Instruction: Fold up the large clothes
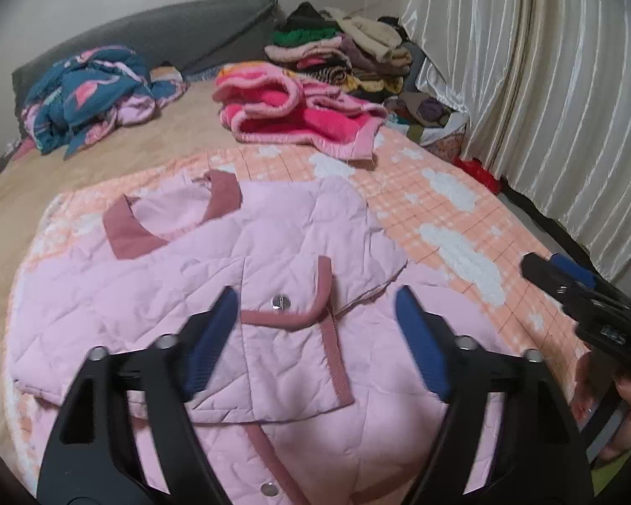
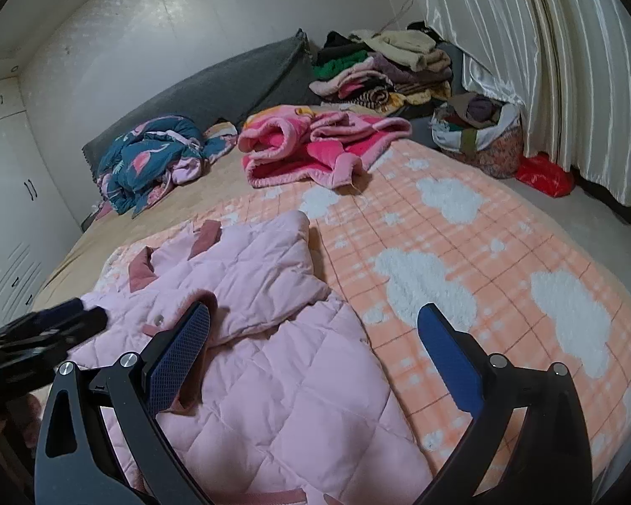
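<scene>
Nearest, L gripper (image 1: 315, 336) w/ blue-padded black fingers, jaws spread wide, nothing between them, hovering over the flap pocket (image 1: 290, 332) of the pale pink quilted jacket with dusty-rose trim (image 1: 168, 294). R gripper (image 2: 315, 362) likewise spread and empty, its left finger over the jacket's edge, its right finger over bare blanket. Jacket lies partly folded, front up, on the peach plaid blanket with white cloud patches (image 2: 462, 261), at the near end of the bed. Long axis runs hem-to-collar, near to far; the collar (image 1: 164, 219) points away toward the headboard. Handling (judged): padded, light, soft, limp, so it should drape and slump when lifted; smooth shell may slip, so pinch a seamed edge or hem corner rather than the mid-panel. Mid-distance: bright pink fleece blanket (image 1: 290, 113), crumpled blue flamingo-print quilt (image 1: 92, 97). Far: stack of folded clothes (image 1: 345, 54), grey headboard cushion (image 1: 168, 38), white satin curtain (image 1: 526, 84).
</scene>
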### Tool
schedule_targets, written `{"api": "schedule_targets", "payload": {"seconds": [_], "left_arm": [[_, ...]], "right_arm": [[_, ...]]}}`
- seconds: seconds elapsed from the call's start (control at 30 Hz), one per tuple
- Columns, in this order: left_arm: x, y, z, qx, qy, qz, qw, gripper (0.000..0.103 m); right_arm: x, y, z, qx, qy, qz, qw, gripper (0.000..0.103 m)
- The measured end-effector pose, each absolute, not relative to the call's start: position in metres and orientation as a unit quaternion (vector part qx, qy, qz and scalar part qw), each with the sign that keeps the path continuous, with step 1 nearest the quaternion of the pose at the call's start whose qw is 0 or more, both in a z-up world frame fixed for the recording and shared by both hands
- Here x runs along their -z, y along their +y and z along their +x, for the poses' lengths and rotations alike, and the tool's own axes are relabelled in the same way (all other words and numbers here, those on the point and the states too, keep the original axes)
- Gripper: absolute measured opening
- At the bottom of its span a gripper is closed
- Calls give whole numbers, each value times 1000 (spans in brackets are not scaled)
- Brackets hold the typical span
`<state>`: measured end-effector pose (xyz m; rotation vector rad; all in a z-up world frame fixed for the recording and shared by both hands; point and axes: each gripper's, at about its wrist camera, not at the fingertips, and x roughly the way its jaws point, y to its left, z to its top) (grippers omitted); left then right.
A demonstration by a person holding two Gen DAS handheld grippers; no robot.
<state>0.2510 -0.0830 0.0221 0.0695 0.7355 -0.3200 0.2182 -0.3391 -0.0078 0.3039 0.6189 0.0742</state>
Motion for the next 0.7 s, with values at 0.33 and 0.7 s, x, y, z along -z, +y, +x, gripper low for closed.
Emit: {"api": "schedule_targets", "payload": {"seconds": [0.33, 0.7], "left_arm": [[-24, 22, 261, 45, 367, -51, 928, 94], [-21, 154, 264, -113, 334, -125, 928, 94]], "right_arm": [[22, -285, 235, -113, 345, 137, 922, 99], [63, -202, 272, -173, 431, 164, 870, 99]]}}
